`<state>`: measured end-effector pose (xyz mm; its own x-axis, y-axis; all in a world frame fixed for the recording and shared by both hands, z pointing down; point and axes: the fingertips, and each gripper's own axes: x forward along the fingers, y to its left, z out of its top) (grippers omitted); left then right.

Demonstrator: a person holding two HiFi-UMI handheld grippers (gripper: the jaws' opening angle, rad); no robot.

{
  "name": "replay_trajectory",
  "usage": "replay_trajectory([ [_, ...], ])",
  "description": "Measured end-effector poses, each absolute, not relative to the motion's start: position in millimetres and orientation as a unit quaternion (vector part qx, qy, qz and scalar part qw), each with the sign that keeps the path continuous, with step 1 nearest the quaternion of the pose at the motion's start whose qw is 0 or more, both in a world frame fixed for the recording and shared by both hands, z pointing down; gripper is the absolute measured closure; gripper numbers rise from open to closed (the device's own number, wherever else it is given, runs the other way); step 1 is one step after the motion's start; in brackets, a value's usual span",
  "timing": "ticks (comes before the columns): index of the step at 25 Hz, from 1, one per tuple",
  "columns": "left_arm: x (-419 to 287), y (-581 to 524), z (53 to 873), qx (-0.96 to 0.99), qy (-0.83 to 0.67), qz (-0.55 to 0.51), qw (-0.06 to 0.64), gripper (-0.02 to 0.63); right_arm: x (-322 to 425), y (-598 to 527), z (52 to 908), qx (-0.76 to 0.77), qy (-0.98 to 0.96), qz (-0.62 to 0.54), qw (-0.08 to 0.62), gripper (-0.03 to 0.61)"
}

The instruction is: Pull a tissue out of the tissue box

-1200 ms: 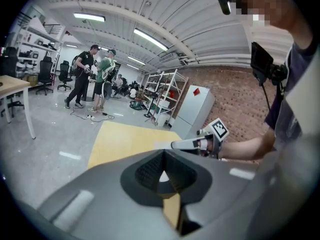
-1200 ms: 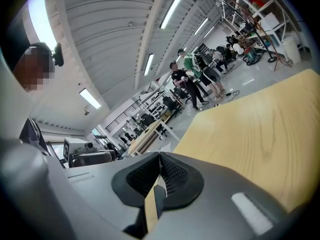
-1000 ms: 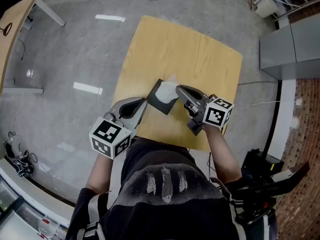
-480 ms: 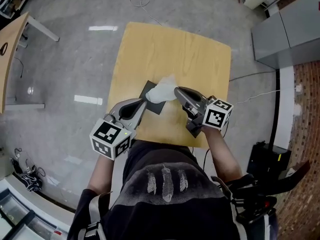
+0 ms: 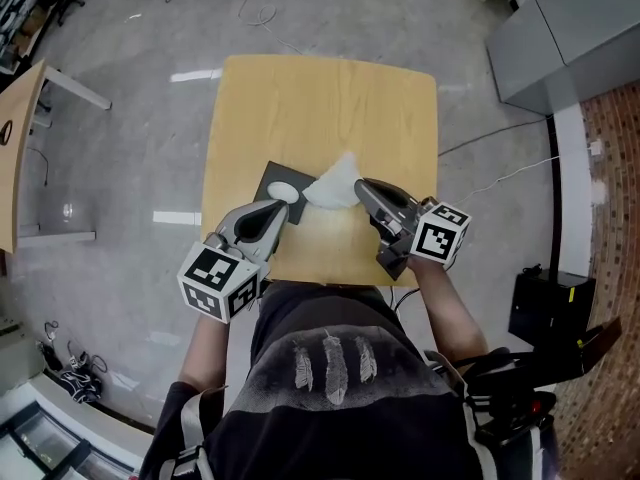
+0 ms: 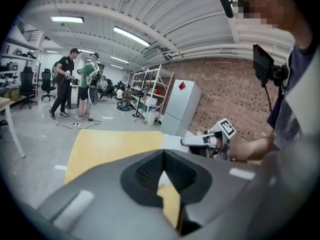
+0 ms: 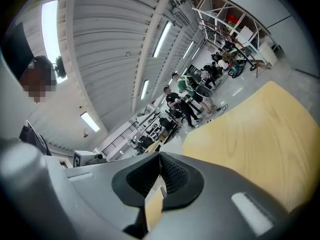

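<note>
On the light wooden counter [image 5: 320,98], the right tongs [image 5: 360,184], angled inward, clamp a white tissue [image 5: 335,183] whose peak points away from the person. The left tongs [image 5: 283,208] are closed beside the black tissue box [image 5: 273,174].

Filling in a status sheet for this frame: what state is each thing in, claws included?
left claw: shut, tip at the near edge of the tissue box.
right claw: shut on the tissue.
tissue: out of the box, held up by the right claw.
tissue box: lying flat, white showing in its opening.
</note>
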<state>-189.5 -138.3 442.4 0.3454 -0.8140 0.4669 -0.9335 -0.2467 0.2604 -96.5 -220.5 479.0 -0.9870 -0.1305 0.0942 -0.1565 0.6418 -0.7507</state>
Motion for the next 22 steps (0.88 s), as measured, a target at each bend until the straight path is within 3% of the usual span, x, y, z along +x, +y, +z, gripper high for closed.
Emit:
replay_trajectory([
  [10, -133, -133, 450, 0.766, -0.573, 0.134, 0.256, 0.612, -24, -212, 520, 0.119, -0.884, 0.45, 0.041, 0.578],
  [16, -150, -107, 454, 0.747, -0.592, 0.129, 0.272, 0.612, -72, -157, 536, 0.055, -0.872, 0.481, 0.077, 0.578],
  [22, -156, -90, 462, 0.745, -0.591, 0.124, 0.284, 0.612, -85, -152, 515, 0.031, -0.85, 0.525, 0.016, 0.578],
])
